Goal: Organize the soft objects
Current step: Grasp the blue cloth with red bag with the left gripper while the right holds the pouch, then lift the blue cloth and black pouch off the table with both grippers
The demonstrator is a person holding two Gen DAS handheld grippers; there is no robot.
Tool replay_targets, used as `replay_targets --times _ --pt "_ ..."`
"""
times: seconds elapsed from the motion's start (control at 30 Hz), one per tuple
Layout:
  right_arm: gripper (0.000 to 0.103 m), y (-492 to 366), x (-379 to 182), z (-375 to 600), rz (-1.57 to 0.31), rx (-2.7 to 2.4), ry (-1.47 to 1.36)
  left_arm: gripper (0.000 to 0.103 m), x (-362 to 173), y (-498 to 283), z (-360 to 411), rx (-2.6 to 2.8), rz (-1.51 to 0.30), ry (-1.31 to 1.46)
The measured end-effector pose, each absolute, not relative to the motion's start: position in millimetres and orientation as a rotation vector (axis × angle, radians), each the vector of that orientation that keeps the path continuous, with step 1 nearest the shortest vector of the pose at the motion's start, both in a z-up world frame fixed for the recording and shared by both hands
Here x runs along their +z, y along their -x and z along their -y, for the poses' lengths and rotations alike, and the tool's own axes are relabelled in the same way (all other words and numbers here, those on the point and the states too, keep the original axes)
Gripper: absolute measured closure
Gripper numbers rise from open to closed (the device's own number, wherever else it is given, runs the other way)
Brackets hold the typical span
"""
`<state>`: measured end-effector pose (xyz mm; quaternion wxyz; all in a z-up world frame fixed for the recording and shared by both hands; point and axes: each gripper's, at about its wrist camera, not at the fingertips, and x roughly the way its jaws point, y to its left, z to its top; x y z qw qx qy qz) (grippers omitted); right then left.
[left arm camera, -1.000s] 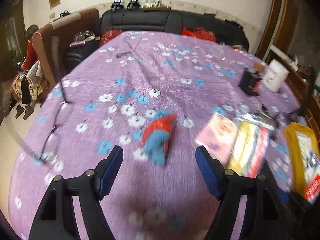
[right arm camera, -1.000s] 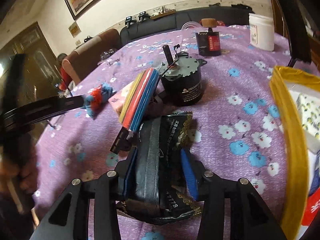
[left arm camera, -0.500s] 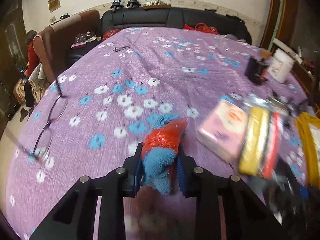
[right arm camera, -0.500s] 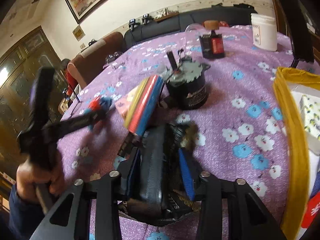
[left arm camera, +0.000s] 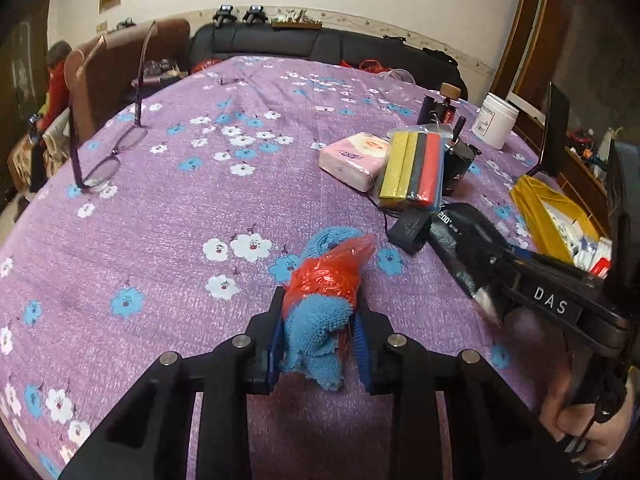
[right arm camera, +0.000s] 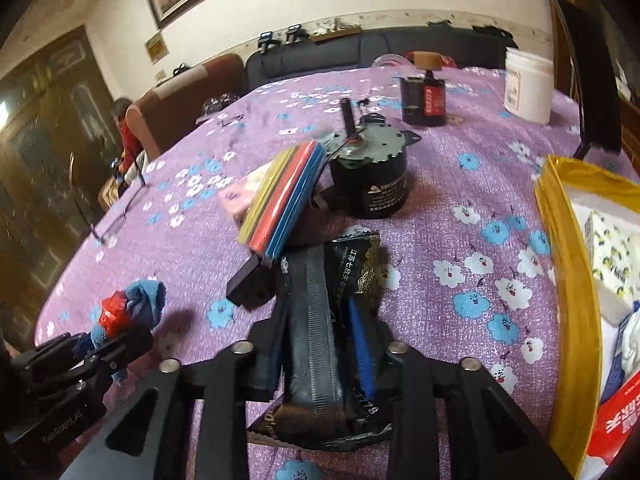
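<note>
Left wrist view shows your left gripper [left arm camera: 318,338] clamped on the blue cloth wrapped in red plastic [left arm camera: 324,292], which sits over the purple flowered tablecloth [left arm camera: 168,216] toward the table's near edge. Your right gripper [right arm camera: 320,344] has just been closing, and its blue pads now squeeze the black foil packet [right arm camera: 320,320], close to the yellow bag [right arm camera: 568,264] at the right edge. Behind the packet lie the coloured foam strips [right arm camera: 284,200] and the black motor [right arm camera: 370,172].
</note>
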<state>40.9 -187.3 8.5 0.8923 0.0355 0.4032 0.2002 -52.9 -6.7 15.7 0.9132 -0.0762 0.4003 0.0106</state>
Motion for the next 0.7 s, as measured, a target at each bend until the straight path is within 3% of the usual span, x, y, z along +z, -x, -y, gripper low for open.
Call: replay_targets --times 0.33,0.7 --pt "0.079 11.0 28.2 240.4 -0.721 0.370 -0.241 0.075 20.3 77.1 23.0 0.064 -0.733 0.123" --pt "0.079 44.9 45.2 235.6 -0.560 0.415 -0.168 0.074 34.4 100.6 45.2 0.142 -0.553 -0.018"
